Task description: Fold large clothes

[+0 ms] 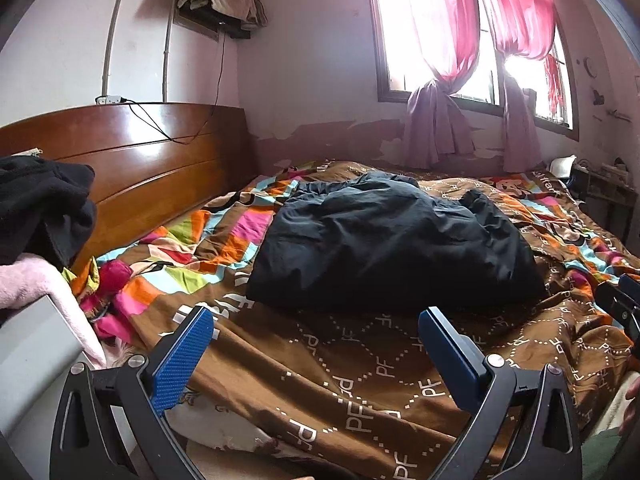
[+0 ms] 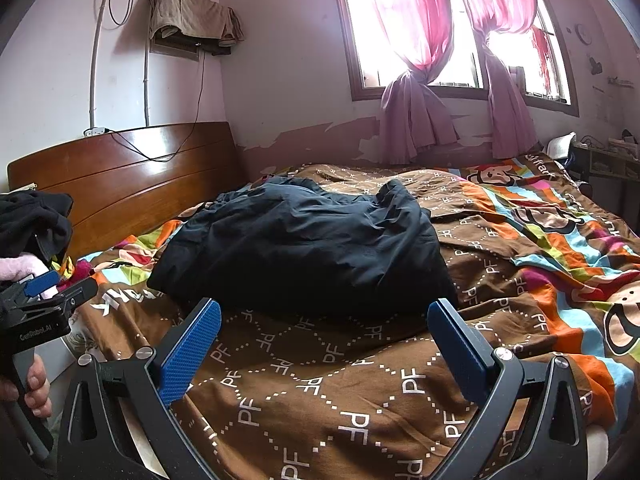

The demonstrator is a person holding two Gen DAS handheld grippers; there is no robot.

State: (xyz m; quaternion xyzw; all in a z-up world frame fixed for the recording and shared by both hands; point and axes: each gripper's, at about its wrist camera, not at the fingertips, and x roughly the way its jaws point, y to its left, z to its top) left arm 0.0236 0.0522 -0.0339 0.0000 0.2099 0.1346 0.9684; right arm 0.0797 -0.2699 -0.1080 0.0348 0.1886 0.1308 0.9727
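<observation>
A large black garment (image 1: 396, 240) lies folded into a bulky heap on the bed, on a brown patterned quilt (image 1: 360, 376). It also shows in the right wrist view (image 2: 304, 248). My left gripper (image 1: 316, 320) is open and empty, held just short of the garment's near edge. My right gripper (image 2: 324, 312) is open and empty too, close to the garment's near edge. The left gripper also shows at the left of the right wrist view (image 2: 60, 288), held in a hand. Part of the right gripper shows at the right edge of the left wrist view (image 1: 624, 304).
A pile of black and pink clothes (image 1: 36, 216) sits at the left by the wooden headboard (image 1: 132, 160). The quilt's colourful striped part (image 2: 560, 240) covers the right of the bed. A window with pink curtains (image 1: 460, 40) is behind. Cluttered shelves (image 2: 612, 160) stand at the far right.
</observation>
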